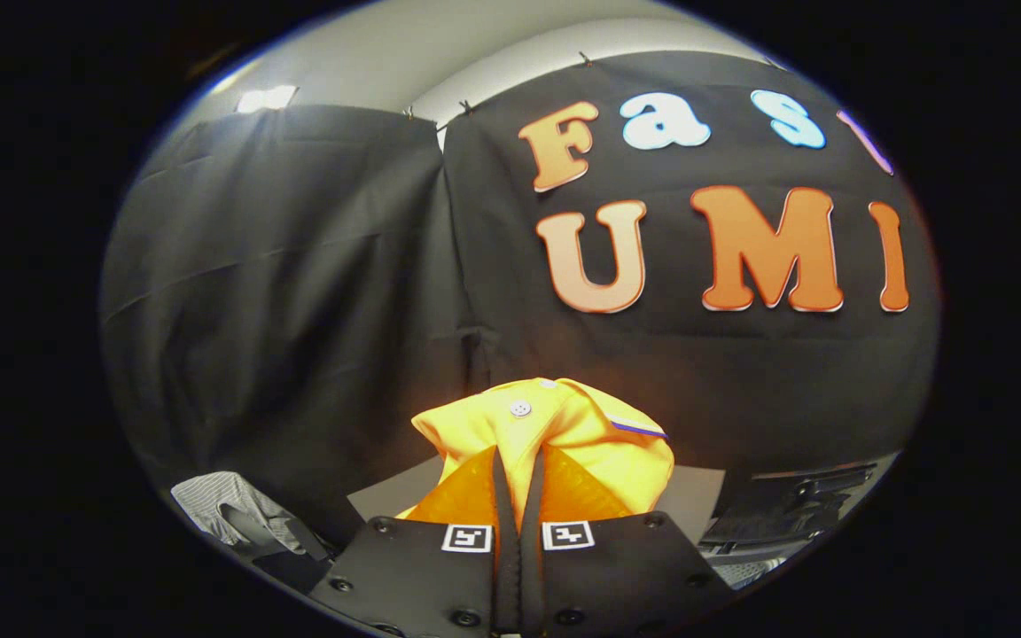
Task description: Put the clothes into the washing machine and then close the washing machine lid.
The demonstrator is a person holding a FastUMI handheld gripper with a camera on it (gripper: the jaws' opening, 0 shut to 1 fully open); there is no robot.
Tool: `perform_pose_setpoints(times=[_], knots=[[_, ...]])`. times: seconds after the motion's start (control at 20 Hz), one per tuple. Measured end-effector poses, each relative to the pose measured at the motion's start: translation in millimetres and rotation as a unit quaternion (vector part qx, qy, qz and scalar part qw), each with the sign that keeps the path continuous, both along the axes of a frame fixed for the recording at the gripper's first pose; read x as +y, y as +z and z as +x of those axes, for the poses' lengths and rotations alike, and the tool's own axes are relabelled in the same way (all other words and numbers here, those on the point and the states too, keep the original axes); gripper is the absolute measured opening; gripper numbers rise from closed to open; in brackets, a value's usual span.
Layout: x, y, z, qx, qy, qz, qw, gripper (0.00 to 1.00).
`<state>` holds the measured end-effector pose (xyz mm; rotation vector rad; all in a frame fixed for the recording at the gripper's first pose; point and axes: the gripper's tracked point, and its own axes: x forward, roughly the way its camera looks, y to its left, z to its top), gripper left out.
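A yellow-orange garment [555, 434] with a small white button and a purple-edged tab bunches up just above my fingers. My gripper [519, 474] is shut on the garment, both fingers pressed close together with the cloth pinched between them. The garment hangs lifted in front of the booth's black cloth wall. A pale striped piece of clothing [227, 509] lies low to the left of the fingers.
A grey flat panel [697, 496] lies behind the held garment. To the right of the fingers sits a dark ribbed object [794, 509]. Black cloth walls close the space ahead and on the left.
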<state>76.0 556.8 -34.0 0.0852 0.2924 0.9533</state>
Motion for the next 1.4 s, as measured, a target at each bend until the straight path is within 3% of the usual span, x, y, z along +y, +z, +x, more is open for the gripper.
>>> perform_pose_setpoints(times=[0.35, 0.6, 1.0, 1.4], knots=[[-116.8, 56.0, 5.6, -0.051, -0.051, 0.022, 0.997, 0.07], [-198.1, 46.7, 33.6, -0.066, -0.112, 0.014, 0.991, 0.07], [-287.0, -42.7, 71.7, -0.035, -0.184, -0.016, 0.982, 0.07], [-332.8, -182.2, 106.0, 0.035, -0.207, -0.057, 0.976, 0.07]])
